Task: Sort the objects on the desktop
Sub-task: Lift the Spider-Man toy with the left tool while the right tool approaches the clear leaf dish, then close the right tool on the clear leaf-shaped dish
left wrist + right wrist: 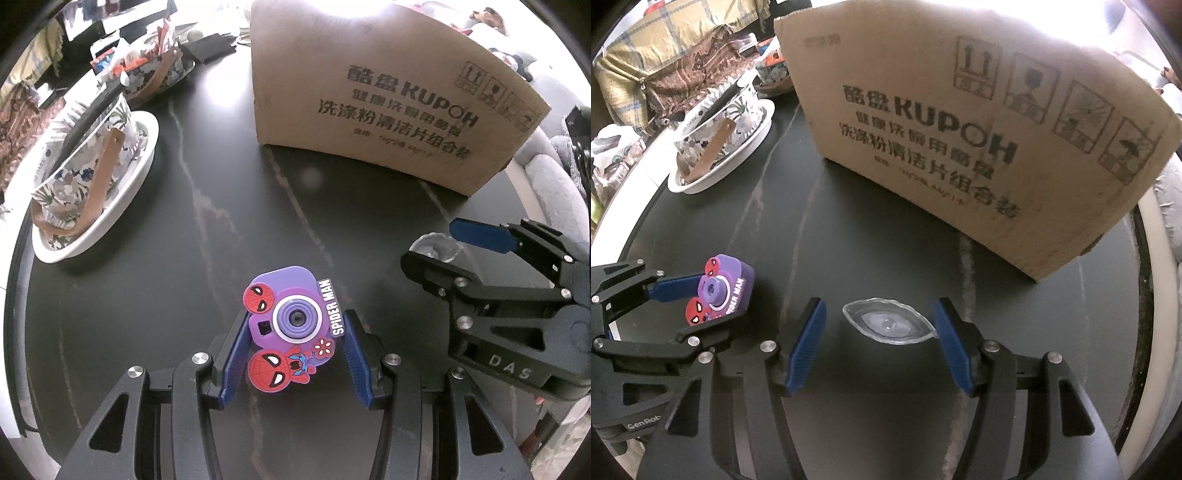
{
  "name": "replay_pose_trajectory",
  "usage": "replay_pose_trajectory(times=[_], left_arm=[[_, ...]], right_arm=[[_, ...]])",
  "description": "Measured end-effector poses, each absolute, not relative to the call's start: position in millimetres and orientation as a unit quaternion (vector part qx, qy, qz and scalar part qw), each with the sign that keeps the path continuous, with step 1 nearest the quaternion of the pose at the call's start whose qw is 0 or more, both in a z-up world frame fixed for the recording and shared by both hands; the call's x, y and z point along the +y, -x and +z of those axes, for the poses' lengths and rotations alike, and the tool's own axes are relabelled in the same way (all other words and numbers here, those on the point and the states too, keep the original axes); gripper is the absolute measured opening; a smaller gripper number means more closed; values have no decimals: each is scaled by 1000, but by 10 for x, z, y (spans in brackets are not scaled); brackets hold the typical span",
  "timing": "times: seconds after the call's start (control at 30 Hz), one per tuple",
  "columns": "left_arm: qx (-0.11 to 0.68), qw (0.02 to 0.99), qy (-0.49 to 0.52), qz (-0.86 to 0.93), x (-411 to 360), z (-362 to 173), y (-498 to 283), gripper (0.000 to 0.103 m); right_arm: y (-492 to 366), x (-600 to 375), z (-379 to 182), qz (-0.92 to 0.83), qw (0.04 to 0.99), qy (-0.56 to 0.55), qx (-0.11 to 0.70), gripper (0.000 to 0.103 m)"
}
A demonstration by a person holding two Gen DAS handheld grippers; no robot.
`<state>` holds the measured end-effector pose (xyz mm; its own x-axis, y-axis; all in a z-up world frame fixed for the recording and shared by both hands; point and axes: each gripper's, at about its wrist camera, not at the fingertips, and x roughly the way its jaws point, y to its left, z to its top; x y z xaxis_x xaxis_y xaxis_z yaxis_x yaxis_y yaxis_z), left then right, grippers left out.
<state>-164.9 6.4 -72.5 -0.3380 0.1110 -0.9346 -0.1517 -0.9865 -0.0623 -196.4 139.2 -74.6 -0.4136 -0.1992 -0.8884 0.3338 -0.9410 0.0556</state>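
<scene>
A purple Spider-Man toy camera (284, 321) sits between the blue pads of my left gripper (295, 321), which is shut on its two sides just above the dark table. The right wrist view shows the same toy camera (720, 291) at the left, gripped by that left gripper (716, 299). A small clear plastic cup (886, 325) rests on the table between the fingers of my right gripper (879, 306); the left pad stands well clear of it, the right pad close beside its rim. In the left wrist view the clear cup (436, 247) is half hidden inside the right gripper (432, 242).
A large cardboard box (369, 92) (960, 147) stands at the back of the round dark table (184, 240). A white oval dish (122, 206) holding a floral fabric basket sits at the left, with a second basket behind it. The table's edge curves at the right.
</scene>
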Motion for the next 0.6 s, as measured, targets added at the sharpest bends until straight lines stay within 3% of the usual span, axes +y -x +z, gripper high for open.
replay_pose_trajectory(times=[0.27, 0.33, 0.43, 0.6], left_arm=[[17, 76, 573, 816, 65, -764, 1668, 45], [18, 76, 574, 815, 70, -773, 1669, 45], [18, 76, 576, 814, 82, -785, 1667, 45], [20, 76, 576, 814, 106, -779, 1658, 45]], right_arm=[[1972, 1399, -827, -834, 150, -525, 78, 56], [1979, 1427, -843, -832, 152, -529, 70, 41], [1982, 1471, -843, -830, 156, -533, 56, 26], [1971, 1519, -815, -829, 158, -534, 45, 22]])
